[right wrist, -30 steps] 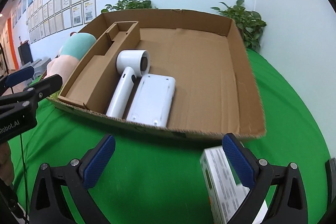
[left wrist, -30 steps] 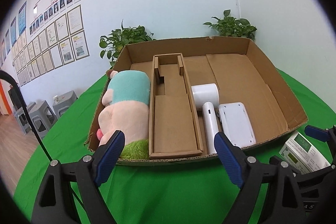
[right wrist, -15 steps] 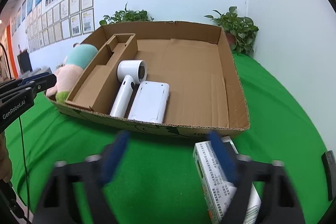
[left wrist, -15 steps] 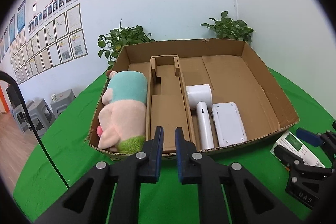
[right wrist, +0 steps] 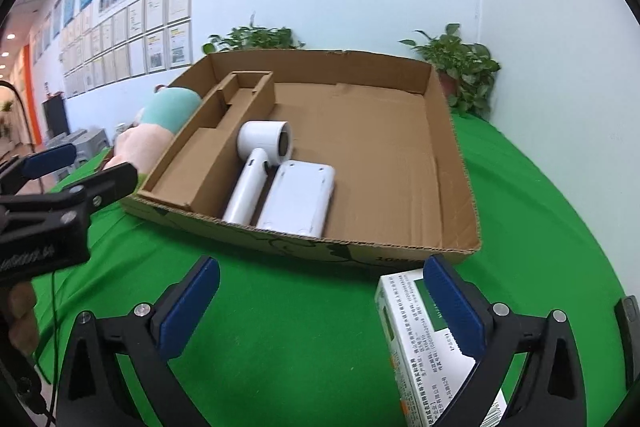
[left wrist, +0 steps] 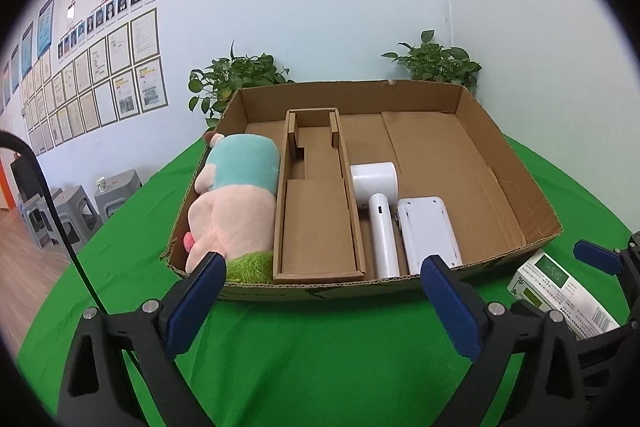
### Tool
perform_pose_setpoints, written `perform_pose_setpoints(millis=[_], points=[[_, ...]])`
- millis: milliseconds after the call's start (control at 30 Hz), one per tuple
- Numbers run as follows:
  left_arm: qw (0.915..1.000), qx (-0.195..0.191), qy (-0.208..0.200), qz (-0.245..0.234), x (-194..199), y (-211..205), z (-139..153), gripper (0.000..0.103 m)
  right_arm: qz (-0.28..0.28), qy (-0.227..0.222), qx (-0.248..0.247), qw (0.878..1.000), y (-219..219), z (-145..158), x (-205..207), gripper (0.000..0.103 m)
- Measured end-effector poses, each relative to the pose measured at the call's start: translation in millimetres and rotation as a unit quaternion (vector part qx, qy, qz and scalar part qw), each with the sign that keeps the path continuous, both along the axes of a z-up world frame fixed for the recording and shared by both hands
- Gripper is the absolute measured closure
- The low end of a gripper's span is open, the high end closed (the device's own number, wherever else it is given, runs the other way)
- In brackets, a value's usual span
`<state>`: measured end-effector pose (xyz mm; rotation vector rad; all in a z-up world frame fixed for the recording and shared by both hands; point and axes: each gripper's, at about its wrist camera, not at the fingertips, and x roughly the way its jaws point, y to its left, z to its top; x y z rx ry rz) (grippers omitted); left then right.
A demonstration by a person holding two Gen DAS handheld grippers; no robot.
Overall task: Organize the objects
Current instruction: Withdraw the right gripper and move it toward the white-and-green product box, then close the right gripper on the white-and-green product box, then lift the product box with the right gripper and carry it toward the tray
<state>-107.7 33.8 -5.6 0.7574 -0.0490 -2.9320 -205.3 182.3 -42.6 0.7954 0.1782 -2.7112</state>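
Observation:
A shallow cardboard box point(left wrist: 516, 183) lies on the green cloth. Inside it are a pink and teal plush toy point(left wrist: 240, 195) at the left, a cardboard insert point(left wrist: 316, 219), a white hair dryer point(left wrist: 378, 211) and a flat white device point(left wrist: 426, 231). My left gripper point(left wrist: 324, 273) hovers before the box's front wall, its jaws opening wide with nothing between them. My right gripper point(right wrist: 322, 269) is also opening, and nothing sits between its fingers. A white and green carton point(right wrist: 416, 343) lies on the cloth just under its right finger point(right wrist: 448, 307), outside the box.
Two potted plants point(left wrist: 436, 63) point(left wrist: 236, 75) stand behind the box against the wall. Grey stools point(left wrist: 72, 203) are off the table's left side. A black cable point(left wrist: 60, 227) hangs at the left. The box's right half point(right wrist: 380, 163) is bare cardboard.
Half a second ago the left jaws were nearly shut and the right jaws were narrower and blurred; both now stand wide again. The right view has drawn back a little from the box.

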Motion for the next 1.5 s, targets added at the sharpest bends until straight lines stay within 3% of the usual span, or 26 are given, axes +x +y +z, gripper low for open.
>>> perform_pose_setpoints(millis=[100, 167, 300, 533, 567, 700, 800, 900, 1000, 1033, 1100, 1133, 1167, 1267, 1367, 1500], points=[[0.9998, 0.0, -0.015, -0.016, 1, -2, -6, 0.005, 0.026, -0.023, -0.024, 0.999, 13, -5, 5, 0.0], [0.9973, 0.016, -0.05, -0.052, -2, -5, -17, 0.005, 0.017, -0.038, -0.032, 0.999, 30, -13, 11, 0.0], [0.9887, 0.049, -0.11, -0.089, -2, -9, -43, 0.005, -0.027, -0.071, 0.005, 0.997, 69, -36, 21, 0.0], [0.9874, 0.045, -0.108, -0.106, 10, -4, -52, 0.005, -0.082, -0.123, 0.021, 0.989, 118, -58, 20, 0.001], [0.9877, 0.047, -0.105, -0.106, 12, -7, -50, 0.005, -0.082, -0.132, 0.019, 0.988, 119, -60, 18, 0.003], [0.9907, 0.038, -0.097, -0.088, 15, -26, -38, 0.005, -0.068, -0.164, 0.008, 0.984, 113, -73, 15, 0.035], [0.9915, 0.023, -0.099, -0.082, 19, -46, -25, 0.005, -0.057, -0.162, 0.018, 0.985, 99, -73, 19, 0.042], [0.991, 0.011, -0.097, -0.091, 21, -55, -11, 0.005, -0.036, -0.16, 0.005, 0.986, 83, -69, 29, 0.042], [0.9857, 0.053, -0.105, -0.121, 19, -53, -7, 0.005, 0.007, -0.162, -0.011, 0.987, 59, -64, 39, 0.04], [0.9806, 0.078, -0.114, -0.139, 16, -49, -10, 0.005, 0.022, -0.162, -0.013, 0.986, 51, -64, 42, 0.036], [0.9655, 0.13, -0.143, -0.174, 5, -34, -22, 0.005, 0.044, -0.156, -0.019, 0.987, 39, -63, 47, 0.0], [0.9578, 0.149, -0.157, -0.189, 1, -27, -28, 0.005, 0.05, -0.15, -0.02, 0.987, 34, -61, 50, 0.001], [0.9428, 0.177, -0.184, -0.215, -7, -15, -40, 0.005, 0.055, -0.147, -0.017, 0.988, 31, -60, 51, 0.0], [0.9099, 0.231, -0.245, -0.242, -25, 13, -68, 0.005, 0.063, -0.137, 0.009, 0.989, 25, -59, 55, 0.0], [0.883, 0.269, -0.272, -0.272, -36, 39, -85, 0.005, 0.059, -0.136, 0.021, 0.989, 27, -59, 55, 0.0], [0.8616, 0.31, -0.282, -0.286, -46, 54, -97, 0.005, 0.043, -0.137, 0.031, 0.989, 38, -61, 62, 0.001]])
